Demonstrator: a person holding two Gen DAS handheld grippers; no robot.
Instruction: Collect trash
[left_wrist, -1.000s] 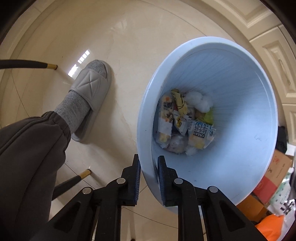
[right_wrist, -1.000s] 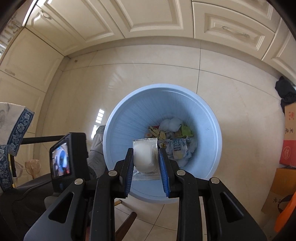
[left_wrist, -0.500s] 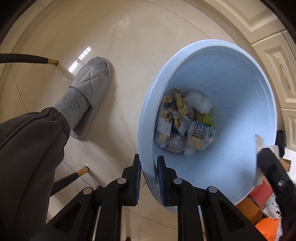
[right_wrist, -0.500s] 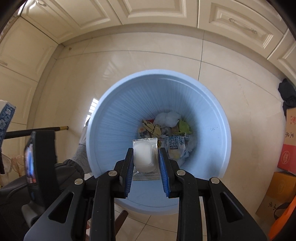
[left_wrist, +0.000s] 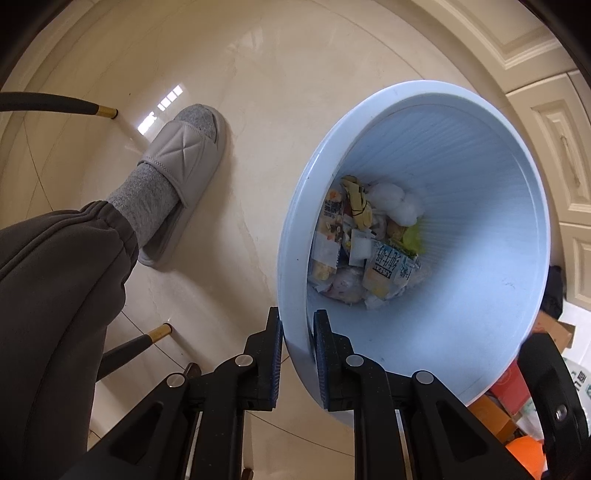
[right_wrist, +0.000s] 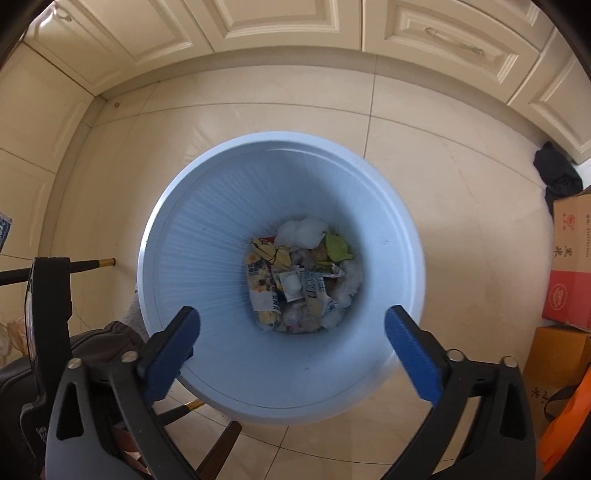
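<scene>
The left tool (left_wrist: 298, 354) points down at the floor with its jaws clamped on the rim of the blue bin (left_wrist: 480, 206), one pad outside the wall and one inside, at the bin's 7 o'clock edge in the left wrist view. The right tool (right_wrist: 291, 347) hangs over the bin's mouth with its jaws opening, spread wide and with nothing between them; the blue pads (right_wrist: 173, 350) stand well apart at 8 and 4 o'clock of the bin's opening.

The trash (right_wrist: 299, 280) lies heaped at the bottom of the bin: printed wrappers, white crumpled tissue toward 12 o'clock, a green scrap toward 1 o'clock, and a small clear packet (right_wrist: 290, 286) with a white pad inside near the heap's middle.

In the left wrist view a foot in a grey slipper (left_wrist: 184, 162) stands on the floor (left_wrist: 277, 92) at 10 o'clock from the bin, under a dark trouser leg (left_wrist: 55, 295). Cardboard boxes (right_wrist: 572, 258) sit at 3 o'clock in the right wrist view, and cream cabinets (right_wrist: 288, 22) run along 12 o'clock.
</scene>
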